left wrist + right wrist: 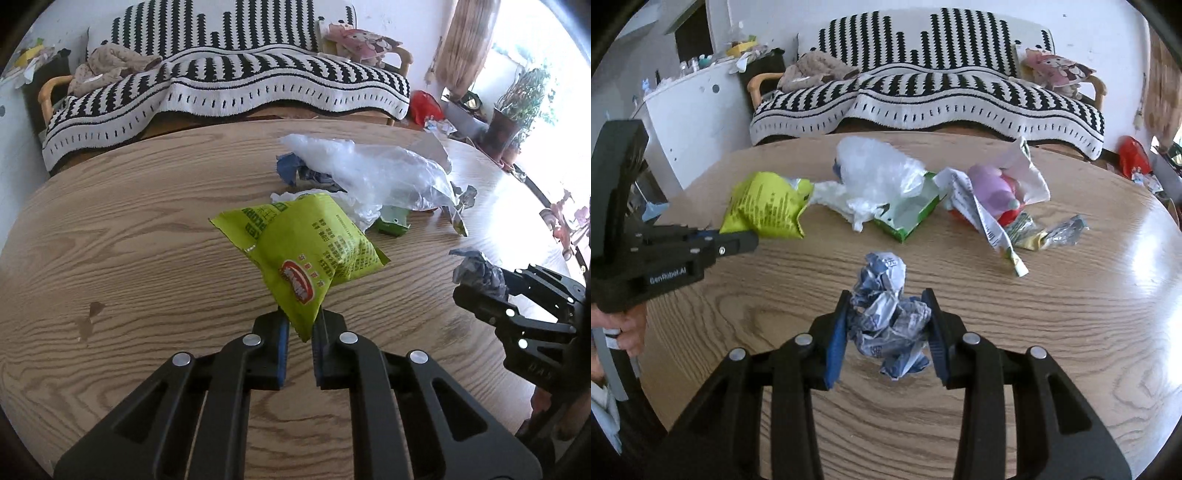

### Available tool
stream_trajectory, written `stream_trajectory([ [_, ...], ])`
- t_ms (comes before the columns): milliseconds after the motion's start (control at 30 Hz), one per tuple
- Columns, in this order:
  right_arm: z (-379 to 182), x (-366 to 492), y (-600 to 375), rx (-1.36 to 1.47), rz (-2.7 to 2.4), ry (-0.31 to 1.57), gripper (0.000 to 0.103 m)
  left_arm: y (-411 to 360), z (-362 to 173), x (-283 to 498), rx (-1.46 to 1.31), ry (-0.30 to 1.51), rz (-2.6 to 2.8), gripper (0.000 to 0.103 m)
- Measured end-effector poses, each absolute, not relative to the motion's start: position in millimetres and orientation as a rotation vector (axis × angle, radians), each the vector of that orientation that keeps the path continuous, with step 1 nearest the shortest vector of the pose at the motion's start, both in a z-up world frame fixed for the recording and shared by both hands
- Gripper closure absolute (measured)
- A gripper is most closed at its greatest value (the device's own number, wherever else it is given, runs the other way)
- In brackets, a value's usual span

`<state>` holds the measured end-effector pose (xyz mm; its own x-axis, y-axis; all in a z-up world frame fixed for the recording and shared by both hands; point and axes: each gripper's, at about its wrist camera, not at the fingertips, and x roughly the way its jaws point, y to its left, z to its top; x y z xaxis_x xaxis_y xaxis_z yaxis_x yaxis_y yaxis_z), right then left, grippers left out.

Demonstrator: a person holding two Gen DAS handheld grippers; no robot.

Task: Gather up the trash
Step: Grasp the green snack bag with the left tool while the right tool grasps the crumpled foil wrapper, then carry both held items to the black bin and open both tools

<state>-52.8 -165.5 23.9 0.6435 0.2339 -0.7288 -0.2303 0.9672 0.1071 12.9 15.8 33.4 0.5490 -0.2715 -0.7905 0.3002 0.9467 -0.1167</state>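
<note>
Over the bare near half of a round wooden tabletop (1071, 332), the left gripper (300, 325) pinches a lime-green snack wrapper (306, 251) while the right gripper (888, 317) clamps a crumpled blue-and-white paper wad (886, 314), both clear of the litter pile (960, 192) toward the far edge.

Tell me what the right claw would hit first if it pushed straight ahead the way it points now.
Carrying its crumpled paper wad, the right claw would probably meet the bare wooden table first, short of the open green carton; depth is uncertain.

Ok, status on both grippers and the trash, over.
Left gripper shut on green snack bag. Right gripper shut on crumpled paper wad. Clear plastic bag and green carton remain on table.
</note>
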Motion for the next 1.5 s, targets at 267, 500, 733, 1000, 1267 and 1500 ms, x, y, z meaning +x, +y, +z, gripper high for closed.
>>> stream_trajectory([
  [267, 24.0, -46.6, -167.5, 0.012, 0.267, 0.844, 0.065, 14.5, 34.1, 14.6, 0.013, 0.929, -0.349, 0.094],
  [500, 40.9, -44.2, -183.7, 0.126, 0.274, 0.797, 0.065, 4.0, 40.2, 6.8, 0.032, 0.915, -0.373, 0.094],
  [733, 58.3, -61.3, -194.5, 0.167, 0.234, 0.749, 0.065, -3.0, 59.3, -16.1, -0.001, 0.878, -0.385, 0.094],
  [1000, 109.6, -179.4, -307.6, 0.298, 0.064, 0.606, 0.065, -96.6, 104.1, -110.9, 0.078, 0.768, -0.599, 0.094],
  [1267, 90.9, -320.8, -417.5, 0.394, -0.174, 0.622, 0.064, -248.9, 62.6, -225.6, 0.252, 0.94, -0.954, 0.094],
  [1500, -34.6, -368.5, -462.4, 0.613, -0.254, 0.836, 0.064, -318.1, -24.2, -257.4, 0.377, 1.203, -1.006, 0.094],
])
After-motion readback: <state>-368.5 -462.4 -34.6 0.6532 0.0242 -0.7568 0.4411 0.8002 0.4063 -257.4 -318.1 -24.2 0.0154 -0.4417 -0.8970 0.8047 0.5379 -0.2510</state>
